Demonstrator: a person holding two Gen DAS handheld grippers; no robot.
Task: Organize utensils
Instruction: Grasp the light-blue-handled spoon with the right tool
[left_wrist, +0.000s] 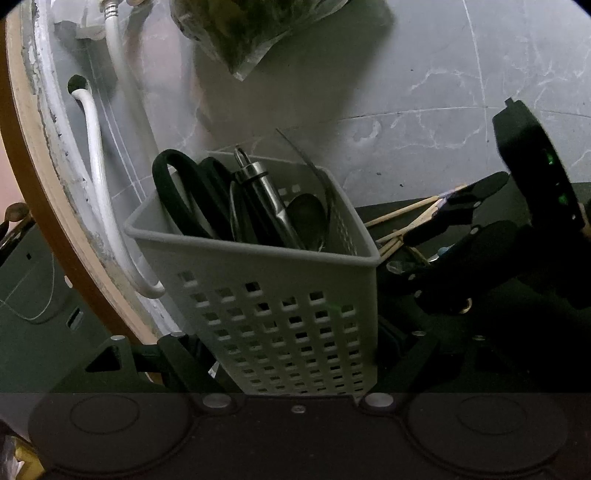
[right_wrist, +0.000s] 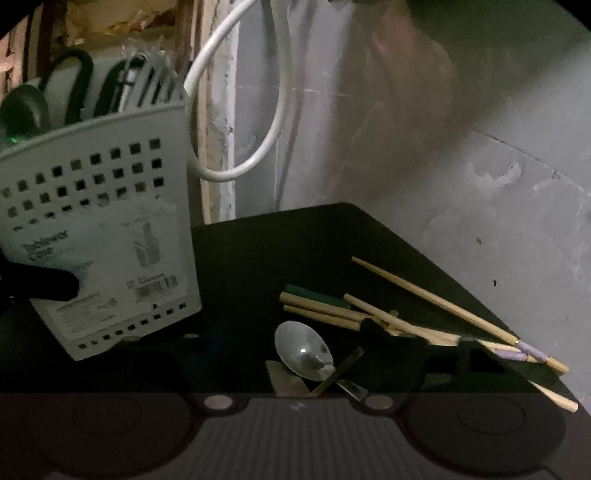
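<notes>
A white perforated caddy (left_wrist: 240, 266) stands tilted on the dark table, and my left gripper (left_wrist: 295, 343) is shut on its lower walls. It holds black-handled scissors (left_wrist: 177, 192), a steel-handled tool (left_wrist: 262, 184) and a spoon (left_wrist: 306, 218). In the right wrist view the caddy (right_wrist: 110, 229) is at the left. Several wooden chopsticks (right_wrist: 436, 302) and a loose steel spoon (right_wrist: 303, 350) lie on the table. My right gripper (right_wrist: 288, 332) hangs low over them, jaws apart. In the left wrist view the right gripper (left_wrist: 469, 214) has chopsticks (left_wrist: 402, 212) between its fingers.
White hoses (left_wrist: 96, 177) hang on the grey marbled wall (left_wrist: 424, 92) behind the caddy. A bag of greens (left_wrist: 258, 33) hangs above. A wooden frame (left_wrist: 22, 147) runs down the left. A flat metal piece (right_wrist: 284, 376) lies beside the spoon on the dark table (right_wrist: 277, 258).
</notes>
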